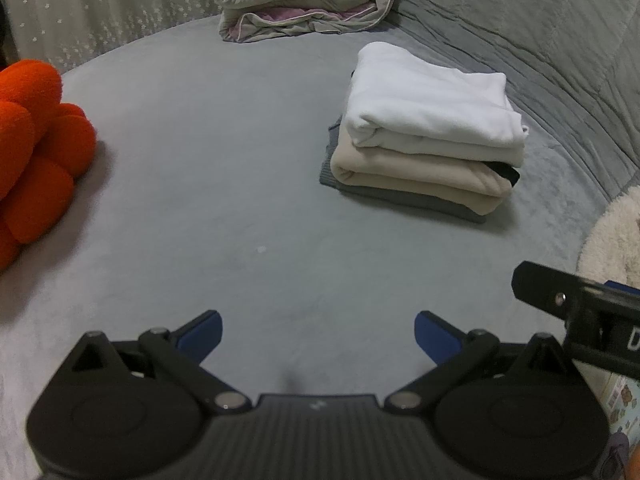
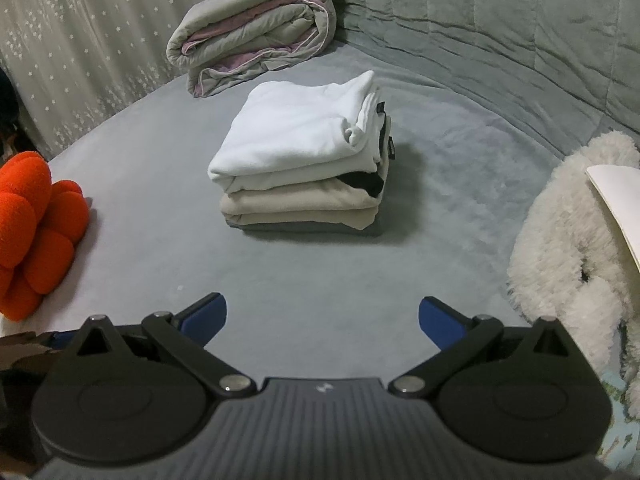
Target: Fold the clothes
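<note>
Both claws hang wide apart and hold nothing: the left claw over bare grey bed, the right claw likewise, touching no cloth. Ahead of them sits the stack of folded clothes, white on top, beige below, grey at the bottom, well apart from the orange cushion. With no loose garment in sight, I'd judge the folding nearly finished; any tidying should press the pile's edges gently, not drag them.

stack: your folded clothes sit in one neat pile on the grey bed
top: white garment, folded flat
middle: beige garment, black bit poking out at its right end
bottom: grey garment, flat, edges just showing
</note>
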A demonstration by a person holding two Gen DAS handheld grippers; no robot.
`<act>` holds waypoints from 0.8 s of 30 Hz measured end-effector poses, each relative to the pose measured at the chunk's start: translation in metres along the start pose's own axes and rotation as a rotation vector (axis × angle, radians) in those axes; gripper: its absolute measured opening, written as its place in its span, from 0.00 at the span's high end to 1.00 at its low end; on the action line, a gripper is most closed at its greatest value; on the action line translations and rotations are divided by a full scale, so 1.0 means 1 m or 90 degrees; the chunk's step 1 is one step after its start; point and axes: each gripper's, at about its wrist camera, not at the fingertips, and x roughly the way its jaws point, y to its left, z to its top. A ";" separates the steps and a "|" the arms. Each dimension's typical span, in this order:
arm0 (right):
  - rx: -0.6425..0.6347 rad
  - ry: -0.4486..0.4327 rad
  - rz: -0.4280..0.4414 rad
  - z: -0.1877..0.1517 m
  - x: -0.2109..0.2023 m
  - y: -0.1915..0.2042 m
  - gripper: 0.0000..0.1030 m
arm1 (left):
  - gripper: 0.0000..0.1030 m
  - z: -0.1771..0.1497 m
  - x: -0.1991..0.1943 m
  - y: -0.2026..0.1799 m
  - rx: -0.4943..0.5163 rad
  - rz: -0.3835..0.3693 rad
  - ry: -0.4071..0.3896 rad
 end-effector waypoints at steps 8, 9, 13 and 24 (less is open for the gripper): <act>-0.021 -0.022 -0.004 -0.003 -0.022 0.007 0.00 | 0.01 -0.015 -0.034 0.010 -0.003 0.006 -0.024; -0.028 -0.026 -0.004 -0.004 -0.026 0.009 0.00 | 0.01 -0.019 -0.040 0.012 -0.005 0.008 -0.029; -0.057 -0.042 -0.003 -0.009 -0.046 0.017 0.00 | 0.01 -0.036 -0.068 0.019 -0.011 0.016 -0.049; -0.115 -0.076 0.001 -0.031 -0.111 0.033 0.00 | 0.01 -0.085 -0.132 0.033 -0.041 0.035 -0.081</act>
